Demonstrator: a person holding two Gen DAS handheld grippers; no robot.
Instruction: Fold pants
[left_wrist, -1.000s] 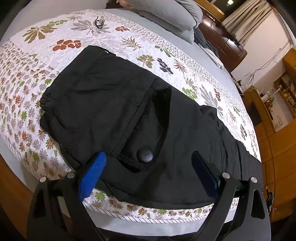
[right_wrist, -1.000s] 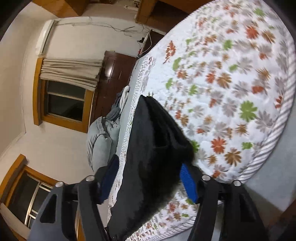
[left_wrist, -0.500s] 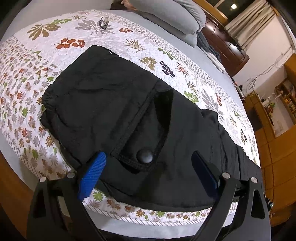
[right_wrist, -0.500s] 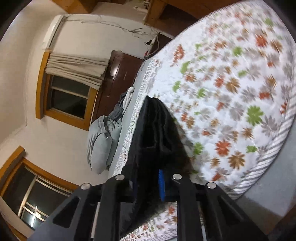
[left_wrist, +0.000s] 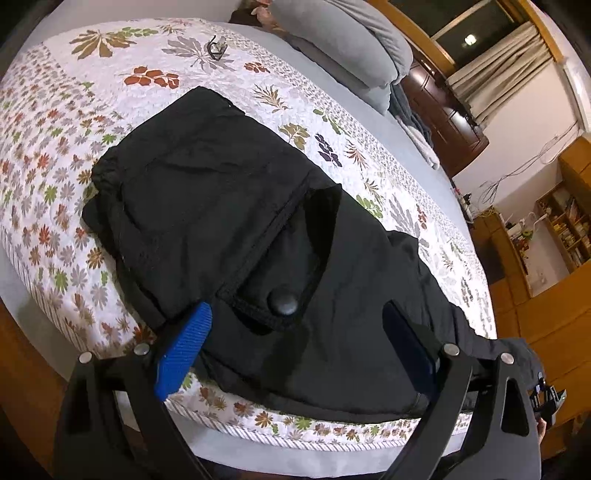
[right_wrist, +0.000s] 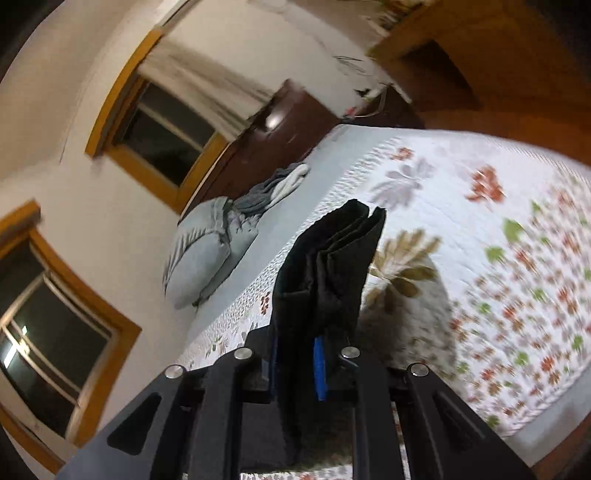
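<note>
Pants lie lengthwise along the near edge of the bed. The right gripper pinches the leg end, lifted. The left gripper hovers spread over the pocket, nearer the waist.

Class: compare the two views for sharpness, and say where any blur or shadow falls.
Left wrist view: sharp, the pants crisp, edges bent by the fisheye. Right wrist view: motion blur smears the quilt and window; the lifted pants cast a grey shadow beside them.
</note>
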